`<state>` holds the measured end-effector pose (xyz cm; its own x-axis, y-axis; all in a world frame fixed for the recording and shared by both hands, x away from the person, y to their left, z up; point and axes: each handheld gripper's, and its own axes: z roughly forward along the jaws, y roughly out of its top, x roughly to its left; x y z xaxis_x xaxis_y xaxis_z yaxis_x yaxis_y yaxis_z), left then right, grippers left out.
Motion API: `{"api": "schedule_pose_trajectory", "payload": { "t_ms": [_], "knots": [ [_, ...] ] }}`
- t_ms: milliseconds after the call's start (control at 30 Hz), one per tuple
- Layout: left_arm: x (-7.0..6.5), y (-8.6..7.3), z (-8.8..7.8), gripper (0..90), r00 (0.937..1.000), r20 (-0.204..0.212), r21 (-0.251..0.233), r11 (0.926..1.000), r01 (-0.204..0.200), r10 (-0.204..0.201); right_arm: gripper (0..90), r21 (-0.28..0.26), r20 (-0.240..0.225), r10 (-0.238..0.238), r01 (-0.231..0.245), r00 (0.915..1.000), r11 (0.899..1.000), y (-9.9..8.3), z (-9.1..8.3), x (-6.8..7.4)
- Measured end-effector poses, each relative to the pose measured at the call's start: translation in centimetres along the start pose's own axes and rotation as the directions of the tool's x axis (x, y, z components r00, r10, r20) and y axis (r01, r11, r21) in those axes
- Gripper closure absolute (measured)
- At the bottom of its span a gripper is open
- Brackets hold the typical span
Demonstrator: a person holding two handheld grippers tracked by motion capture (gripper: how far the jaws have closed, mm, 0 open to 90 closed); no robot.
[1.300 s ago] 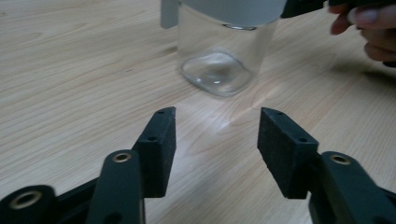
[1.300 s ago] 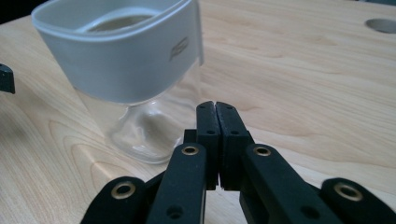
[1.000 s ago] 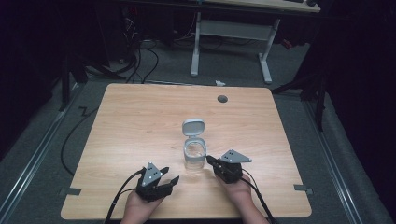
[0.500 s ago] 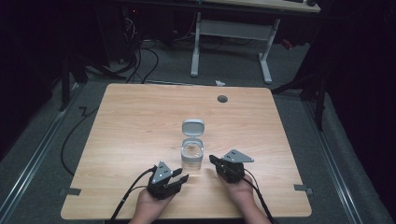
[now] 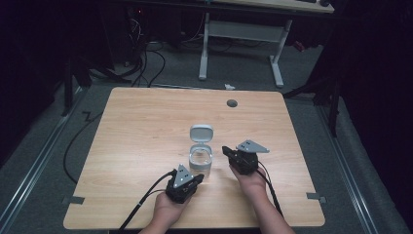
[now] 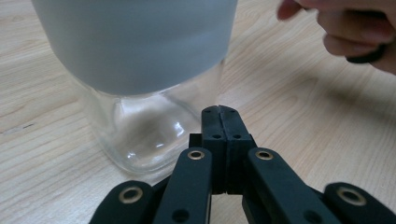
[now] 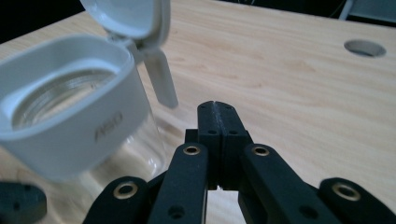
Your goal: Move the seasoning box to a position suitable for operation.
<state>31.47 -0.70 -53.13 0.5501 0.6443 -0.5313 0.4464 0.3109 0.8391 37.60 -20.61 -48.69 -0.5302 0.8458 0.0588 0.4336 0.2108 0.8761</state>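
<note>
The worktop is bare wood apart from one thing, so there is room to work around it. A round cable hole lies well beyond the jar, toward the far edge.

The jar stands upright on the near half of the worktop, between the two hands. It has a clear glass body under a white collar, and its flip lid is swung back on the far side of the jar, so the mouth is open from above. In the right tool view the lid stands up behind the collar with its tab hanging down, which suggests it rests on its hinge rather than being held.

The left tool sits just beside the jar on its near left, low to the wood. In its own view its jaws are pressed together, holding nothing, with the tip close to the glass base; I cannot tell whether they touch. That low aim suggests steadying or nudging the jar.

The right tool is just to the right of the jar, level with the collar. Its jaws are also closed on nothing, the tip standing clear of the collar, probably waiting its turn.
</note>
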Motion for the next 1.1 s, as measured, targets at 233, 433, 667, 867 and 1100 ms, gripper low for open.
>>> {"api": "schedule_pose_trajectory", "payload": {
  "t_ms": [233,433,667,867,1100],
  "knots": [
    [0.3,0.3,-0.2,90.0,0.999,0.002,-0.032,0.9984,0.046,-0.046,89.9,-0.012,0.007,-0.014,0.014,0.9999,1.0,2.0,1.2,0.1],
    [0.2,0.2,-0.1,90.0,0.9994,0.002,-0.023,0.9991,0.035,-0.035,89.8,-0.024,0.016,-0.015,0.016,0.9998,1.0,3.1,1.8,-0.2],
    [0.3,0.3,0.1,90.0,0.9986,-0.006,-0.012,0.9985,0.053,-0.053,89.8,-0.043,0.014,-0.014,0.014,0.9998,0.999,4.5,2.4,-0.3],
    [0.5,0.4,0.2,90.0,0.9979,-0.018,-0.008,0.9981,0.062,-0.062,89.8,-0.052,0.007,-0.017,0.017,0.9998,0.999,5.3,2.6,-0.2],
    [0.5,0.4,0.3,90.0,0.998,-0.022,-0.007,0.9982,0.059,-0.059,89.7,-0.06,0.002,-0.012,0.012,0.9999,0.998,5.8,2.9,-0.2]
  ]
}}
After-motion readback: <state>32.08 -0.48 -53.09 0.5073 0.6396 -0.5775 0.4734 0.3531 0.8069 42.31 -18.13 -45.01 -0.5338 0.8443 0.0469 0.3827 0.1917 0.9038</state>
